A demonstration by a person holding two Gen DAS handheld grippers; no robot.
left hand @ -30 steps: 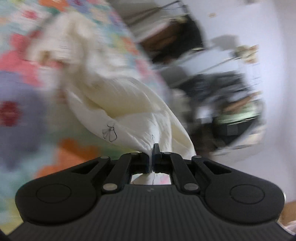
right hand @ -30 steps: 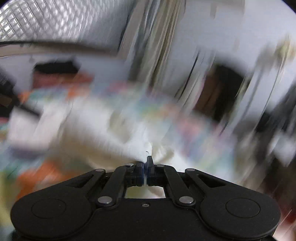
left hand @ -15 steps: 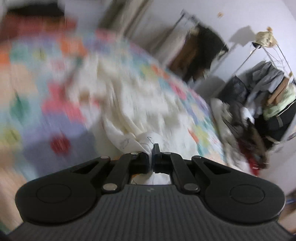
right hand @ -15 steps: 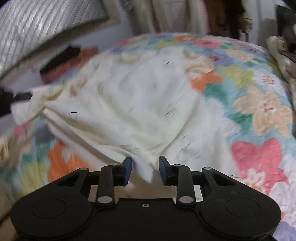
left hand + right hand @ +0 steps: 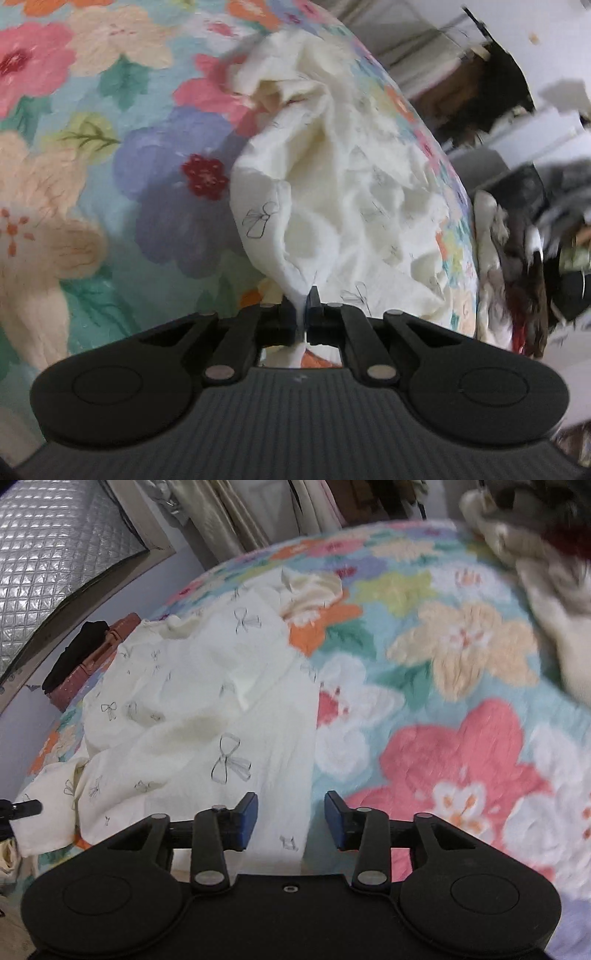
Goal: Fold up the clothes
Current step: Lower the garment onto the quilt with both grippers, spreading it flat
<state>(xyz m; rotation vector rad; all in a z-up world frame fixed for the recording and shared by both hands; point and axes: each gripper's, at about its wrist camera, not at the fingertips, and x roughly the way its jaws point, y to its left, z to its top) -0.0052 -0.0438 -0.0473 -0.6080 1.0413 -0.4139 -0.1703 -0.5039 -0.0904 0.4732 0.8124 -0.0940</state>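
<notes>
Bright flowers cover the bedspread point(image 5: 461, 664) under a cream garment point(image 5: 192, 709) printed with small bows, which lies partly spread and rumpled toward the left side of the bed. A heap of other clothes point(image 5: 517, 258) sits off the bed's edge.

The left gripper point(image 5: 303, 314) has its jaws pressed together on a bunched corner of the garment, the cloth rising from the pinch in a soft peak. The right gripper point(image 5: 291, 821) is spread wide and holds nothing, hovering over the garment's near right edge.

The cloth looks thin, light and limp (it will sag and slide, not hold a crease by itself), so it is probably best taken at corners or hems. A sensible hold for the right gripper is that straight near edge just ahead of it.
</notes>
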